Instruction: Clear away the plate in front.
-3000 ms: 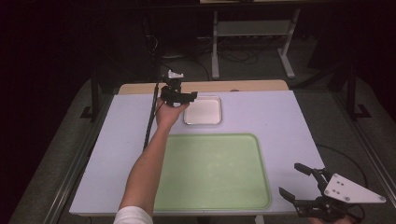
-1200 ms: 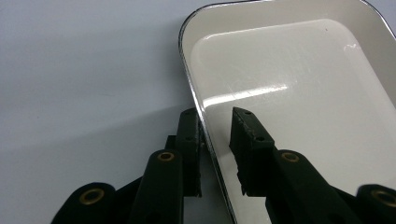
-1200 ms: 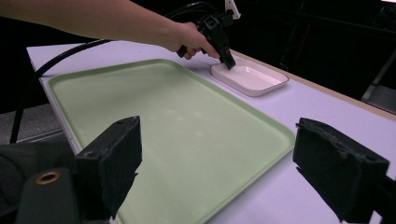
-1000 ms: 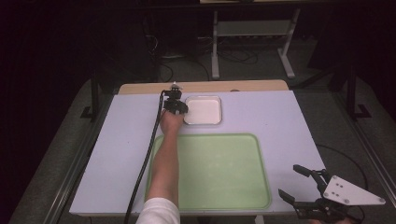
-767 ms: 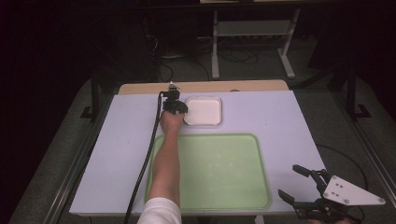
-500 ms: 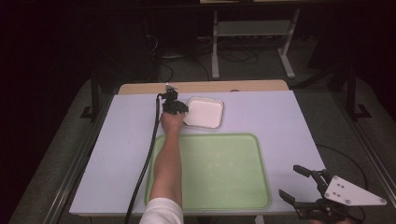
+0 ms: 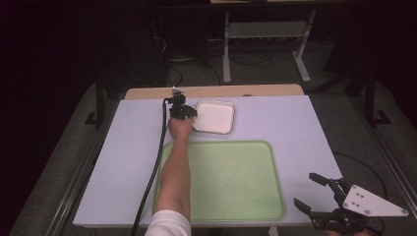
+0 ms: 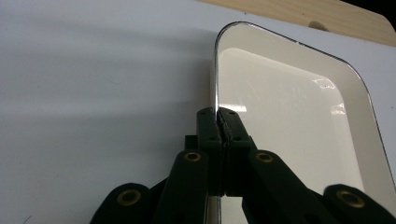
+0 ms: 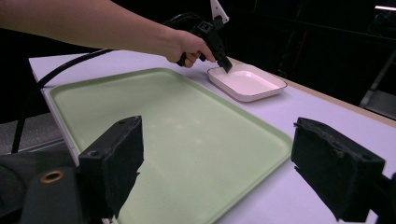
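Here, the left hand-held gripper (image 8: pixel 218 116) pinches the glossy white rounded-rectangular dish (image 8: pixel 299 116).

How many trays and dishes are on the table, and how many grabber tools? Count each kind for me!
Big flat green plastic tray: 1
Small white rectangular enamel dish: 1
Black two-jaw tools: 2, the left tool clamped on the dish's rim, the right tool open by the table's near corner
Total: 4

Small dish (image 7: pixel 214 116) far-center on desk (image 7: pixel 285 128), just behind large tray (image 7: pixel 231 182); left tool (image 7: pixel 189 114) at dish's left rim, right tool (image 7: pixel 311 192) near-right.
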The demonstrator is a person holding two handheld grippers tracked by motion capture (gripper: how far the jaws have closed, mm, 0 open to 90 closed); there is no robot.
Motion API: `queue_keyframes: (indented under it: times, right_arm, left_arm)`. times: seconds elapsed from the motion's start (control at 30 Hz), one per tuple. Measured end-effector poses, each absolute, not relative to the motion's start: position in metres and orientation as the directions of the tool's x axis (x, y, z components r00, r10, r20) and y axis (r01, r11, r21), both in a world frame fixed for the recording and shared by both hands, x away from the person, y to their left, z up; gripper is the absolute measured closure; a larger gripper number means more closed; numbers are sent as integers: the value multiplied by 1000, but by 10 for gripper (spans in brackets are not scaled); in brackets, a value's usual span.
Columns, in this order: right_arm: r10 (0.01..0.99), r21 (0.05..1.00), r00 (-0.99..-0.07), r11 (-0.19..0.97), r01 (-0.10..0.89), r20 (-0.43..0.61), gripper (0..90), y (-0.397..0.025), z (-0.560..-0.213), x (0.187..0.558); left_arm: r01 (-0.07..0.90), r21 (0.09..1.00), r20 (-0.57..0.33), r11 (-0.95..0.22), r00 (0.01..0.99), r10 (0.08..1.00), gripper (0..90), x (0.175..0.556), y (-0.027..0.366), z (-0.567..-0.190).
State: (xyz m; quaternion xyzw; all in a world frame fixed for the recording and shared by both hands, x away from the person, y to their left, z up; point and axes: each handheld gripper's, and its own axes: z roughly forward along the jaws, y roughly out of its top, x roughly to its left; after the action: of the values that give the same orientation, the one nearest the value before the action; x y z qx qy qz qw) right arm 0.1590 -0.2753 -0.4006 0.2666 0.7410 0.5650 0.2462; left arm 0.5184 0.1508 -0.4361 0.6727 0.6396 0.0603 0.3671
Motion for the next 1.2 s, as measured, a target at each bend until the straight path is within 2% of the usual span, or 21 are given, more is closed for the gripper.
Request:
queue_keyframes:
  times: [0.6,1.03,1.2]
  right_arm:
    - [675,973,-737,196,124,-42,159,-277,-402,160]
    - [673,972,-739,194,134,-33,157,-276,-402,161]
    - [672,971,-740,197,132,-36,157,-276,-402,161]
  left_arm:
    - [763,616,-475,194,164,864,887,504,169,-411]
    - [738,638,-493,220,172,853,887,492,174,-392]
    - [722,638,-536,266,169,827,887,484,174,-390]
